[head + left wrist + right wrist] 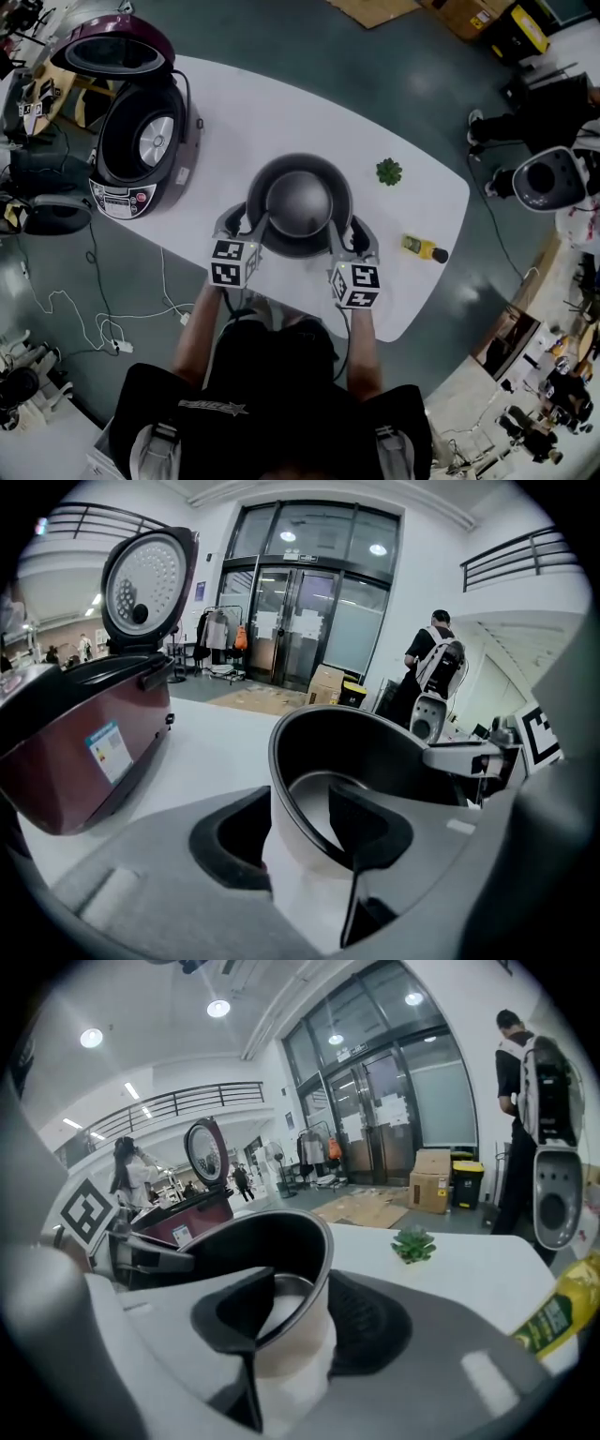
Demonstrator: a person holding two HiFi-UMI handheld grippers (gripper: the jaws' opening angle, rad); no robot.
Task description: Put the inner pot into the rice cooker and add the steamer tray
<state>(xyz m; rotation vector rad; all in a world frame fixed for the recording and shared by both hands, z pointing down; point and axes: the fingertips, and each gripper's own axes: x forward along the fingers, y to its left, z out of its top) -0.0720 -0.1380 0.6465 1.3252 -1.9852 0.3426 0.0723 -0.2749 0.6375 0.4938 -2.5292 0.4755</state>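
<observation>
While the pot (298, 202) stands upright near the middle of the table (281, 112), both grippers hold it by the rim. The left gripper (246, 223) grips at the pot's 8 o'clock. In its own view one pad (367, 829) lies inside against the dark lining and the other sits outside on the pale wall, so the jaws are narrowed onto the wall. The right gripper (345, 230) does the same at 4 o'clock, with one jaw inside the rim and the other pressed on the outer wall. The cooker (141, 141) is at the pot's 10 o'clock, well apart from it and near the table's edge. Its lid is raised and the round plate at its bottom shows. A small plant (389, 172) sits near the pot at 2 o'clock. A yellow bottle (424, 247) lies on its side at 4 o'clock, beyond the right gripper and close to the table's edge.
</observation>
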